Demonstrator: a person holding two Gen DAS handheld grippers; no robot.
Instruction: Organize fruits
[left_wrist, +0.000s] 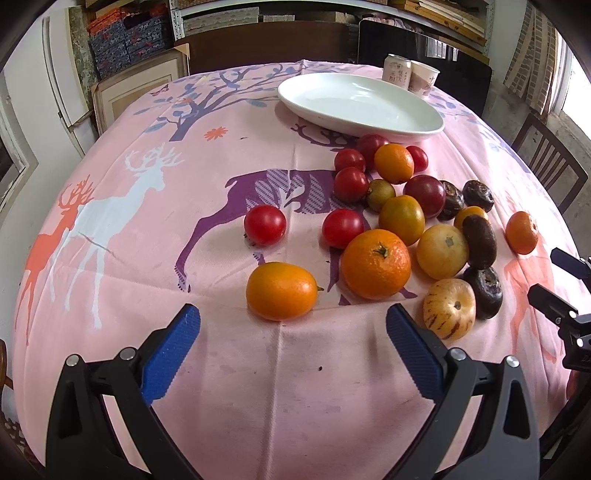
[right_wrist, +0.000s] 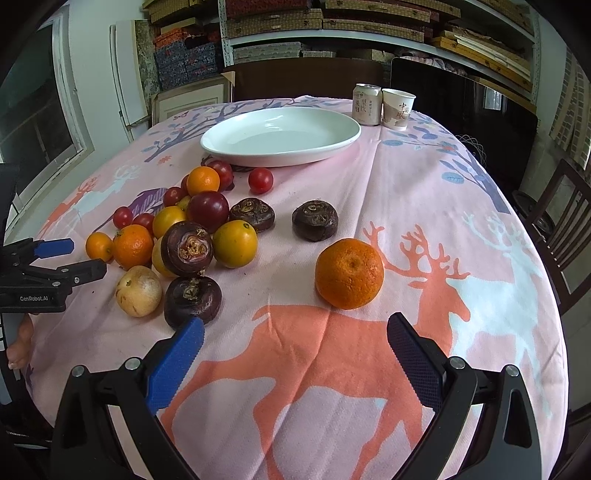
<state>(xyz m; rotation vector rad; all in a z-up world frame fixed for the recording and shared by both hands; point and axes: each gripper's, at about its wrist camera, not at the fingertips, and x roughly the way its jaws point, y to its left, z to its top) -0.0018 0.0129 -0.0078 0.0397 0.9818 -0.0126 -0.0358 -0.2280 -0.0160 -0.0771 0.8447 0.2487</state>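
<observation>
Just ahead of left tongs (left_wrist: 291, 325), kumquat (left_wrist: 281, 290)

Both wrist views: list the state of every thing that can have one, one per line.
left gripper: open, holding nothing, above the cloth
right gripper: open, holding nothing
white plate: empty, upright on the cloth
drink can: standing upright behind the plate
paper cup: upright, contents not visible
lone mandarin: loose on the cloth, apart from the pile
fruit pile: loose on the cloth, none on the plate
</observation>
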